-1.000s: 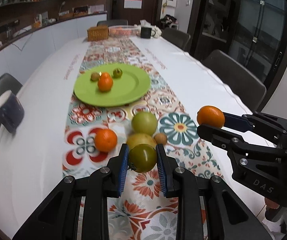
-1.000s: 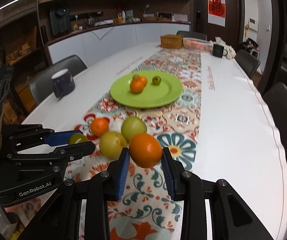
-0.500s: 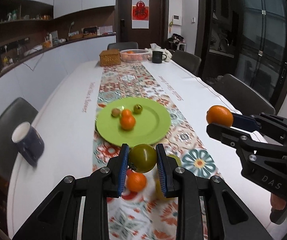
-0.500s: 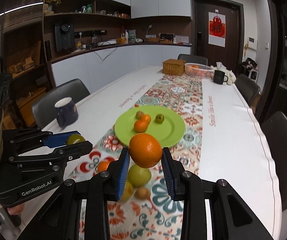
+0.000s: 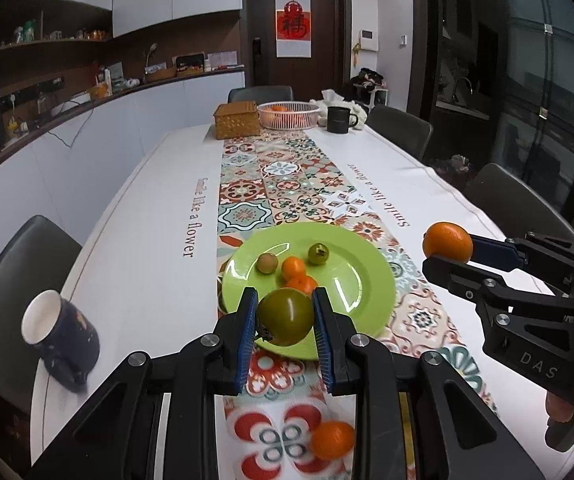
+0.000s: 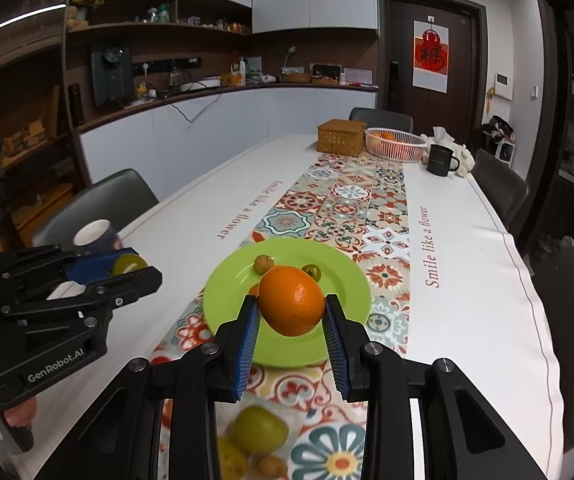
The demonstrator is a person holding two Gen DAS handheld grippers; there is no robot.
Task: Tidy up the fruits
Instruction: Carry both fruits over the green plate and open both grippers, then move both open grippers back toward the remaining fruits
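- Left gripper (image 5: 285,316) pinched a green tomato (image 5: 285,316); right gripper (image 6: 291,307) pinched an orange (image 6: 291,307); both fruits were held clear of the table.
- Green plate (image 5: 361,280) lay directly ahead and below both; the left gripper appeared nearer its rim.
- Legible: "GenRobot.AI", "DAS"; tablecloth (image 5: 147,240) read "Smile like a flower".

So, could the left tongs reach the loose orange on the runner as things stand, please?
Probably not yet: the left tongs are shut on a green tomato, while the loose orange lies below them; the tomato must go first.
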